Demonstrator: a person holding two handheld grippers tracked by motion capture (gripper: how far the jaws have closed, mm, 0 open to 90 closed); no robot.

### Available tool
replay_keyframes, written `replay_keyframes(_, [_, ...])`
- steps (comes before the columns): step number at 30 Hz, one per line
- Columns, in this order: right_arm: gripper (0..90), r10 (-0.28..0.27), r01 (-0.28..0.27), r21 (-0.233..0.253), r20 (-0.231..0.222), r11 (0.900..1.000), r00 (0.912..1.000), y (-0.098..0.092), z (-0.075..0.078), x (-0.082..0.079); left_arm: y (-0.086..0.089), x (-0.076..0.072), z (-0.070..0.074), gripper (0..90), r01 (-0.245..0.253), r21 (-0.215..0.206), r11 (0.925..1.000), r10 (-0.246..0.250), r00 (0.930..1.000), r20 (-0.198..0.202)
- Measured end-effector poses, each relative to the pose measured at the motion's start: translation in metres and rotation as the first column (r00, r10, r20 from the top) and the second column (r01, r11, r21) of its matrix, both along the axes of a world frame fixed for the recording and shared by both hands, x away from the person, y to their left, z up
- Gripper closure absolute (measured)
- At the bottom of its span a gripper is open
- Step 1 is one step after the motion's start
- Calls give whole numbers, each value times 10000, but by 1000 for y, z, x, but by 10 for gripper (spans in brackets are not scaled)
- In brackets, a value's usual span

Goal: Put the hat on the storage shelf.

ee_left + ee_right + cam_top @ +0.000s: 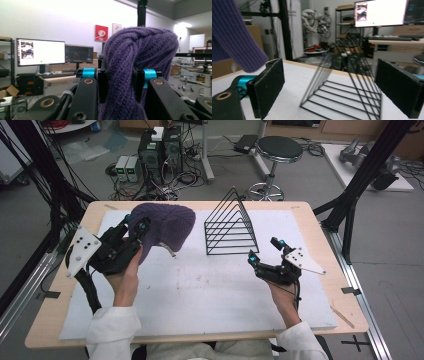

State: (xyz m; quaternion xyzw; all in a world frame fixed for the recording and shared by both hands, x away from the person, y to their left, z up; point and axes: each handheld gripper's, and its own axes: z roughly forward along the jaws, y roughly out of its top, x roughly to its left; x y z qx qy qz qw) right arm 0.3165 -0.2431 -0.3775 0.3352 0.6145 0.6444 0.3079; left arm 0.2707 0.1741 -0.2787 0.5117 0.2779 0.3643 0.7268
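Left gripper [134,231]: jaws clamped on a fold of the purple knit beanie [167,225], which hangs lifted above the left half of the table [60,310]. Right gripper [265,251]: jaws spread wide, nothing held, low near the front corner of the black wire rack [231,226]. Rack stands upright mid-table, beanie just left of it, apart. Judgement: beanie looks bound for the rack. Keep the pinch deep in the knit; use the free gripper to spread the opening before lowering over the peak, so wires don't snag.

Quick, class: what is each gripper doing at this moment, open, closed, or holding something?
Left gripper: closed on the purple knitted wool hat, lifted off the table.
Right gripper: open, holding nothing, facing the black triangular wire rack.
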Motion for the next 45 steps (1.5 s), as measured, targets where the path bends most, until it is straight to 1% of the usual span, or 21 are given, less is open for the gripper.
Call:
replay_keyframes(2, [86, 443, -443, 10, 46, 9990, 9990, 7, 4, 4, -2, 2, 0, 741, 177, -66, 9998, -177, 9998, -107])
replay_keyframes(4, [86, 1041, -1042, 46, 132, 9945, 9945, 17, 10, 8, -3, 3, 0, 742, 381, -141, 9992, -384, 9991, -205])
replay_keyframes(8, [86, 1879, -1872, -251, 278, 9820, 9818, 35, 20, 15, -4, 6, -1, 742, 695, -352, 9970, -707, 9969, -345])
replay_keyframes(10, [87, 2264, -2255, -399, 209, 9734, 9738, 45, 24, 18, -5, 7, -1, 742, 791, -466, 9958, -810, 9959, -399])
replay_keyframes(13, [86, 2689, -2670, -530, 344, 9622, 9625, 55, 28, 22, -6, 9, -1, 742, 958, -586, 9937, -988, 9939, -495])
replay_keyframes(17, [86, 3436, -3419, -576, 222, 9380, 9389, 68, 32, 29, -9, 11, -2, 742, 1160, -631, 9912, -1196, 9912, -561])
replay_keyframes(19, [87, 3641, -3618, -679, 249, 9298, 9310, 74, 34, 33, -10, 12, -2, 741, 1254, -690, 9897, -1297, 9896, -614])
replay_keyframes(22, [86, 4003, -3985, -588, 232, 9153, 9161, 82, 36, 38, -13, 14, -3, 741, 1397, -753, 9873, -1449, 9871, -686])
replay_keyframes(23, [86, 4146, -4127, -629, 209, 9087, 9098, 85, 37, 40, -15, 14, -3, 742, 1382, -726, 9877, -1435, 9869, -732])
replay_keyframes(26, [86, 4401, -4373, -802, 198, 8957, 8977, 92, 40, 42, -19, 15, -3, 741, 1486, -580, 9872, -1527, 9854, -749])
replay_keyframes(27, [87, 4433, -4404, -845, 186, 8938, 8962, 95, 41, 42, -21, 15, -3, 742, 1539, -530, 9867, -1576, 9847, -744])
replay_keyframes(31, [88, 4692, -4663, -917, 121, 8799, 8830, 104, 43, 46, -25, 15, -3, 742, 1756, -622, 9825, -1799, 9811, -709])
replay_keyframes(32, [112, 4754, -4735, -857, 28, 8766, 8797, 106, 44, 46, -26, 15, -3, 741, 1779, -666, 9818, -1826, 9805, -727])
replay_keyframes(33, [186, 4881, -4868, -870, -62, 8692, 8727, 106, 44, 46, -26, 16, -3, 741, 1816, -747, 9805, -1870, 9797, -726])
replay_keyframes(34, [233, 5105, -5087, -952, -65, 8557, 8599, 107, 45, 46, -25, 16, -3, 742, 1841, -790, 9797, -1900, 9789, -754])
replay_keyframes(35, [258, 5211, -5192, -1060, -104, 8481, 8534, 109, 46, 45, -25, 17, -3, 742, 1835, -803, 9797, -1895, 9790, -753])
replay_keyframes(37, [356, 5318, -5312, -1198, -299, 8387, 8463, 110, 46, 44, -23, 17, -3, 742, 1809, -785, 9804, -1867, 9796, -746])
replay_keyframes(38, [419, 5398, -5393, -1335, -354, 8315, 8410, 111, 46, 44, -22, 17, -3, 742, 1833, -807, 9797, -1894, 9791, -748])
replay_keyframes(40, [503, 5406, -5419, -1338, -485, 8298, 8399, 111, 47, 43, -21, 18, -3, 742, 1920, -878, 9775, -1987, 9771, -759])
replay_keyframes(43, [672, 5405, -5459, -1078, -772, 8309, 8378, 108, 49, 43, -20, 19, -4, 742, 1964, -918, 9762, -2038, 9757, -798])
replay_keyframes(45, [741, 5409, -5469, -1055, -820, 8305, 8371, 106, 50, 43, -20, 20, -4, 742, 2018, -939, 9749, -2095, 9744, -811])
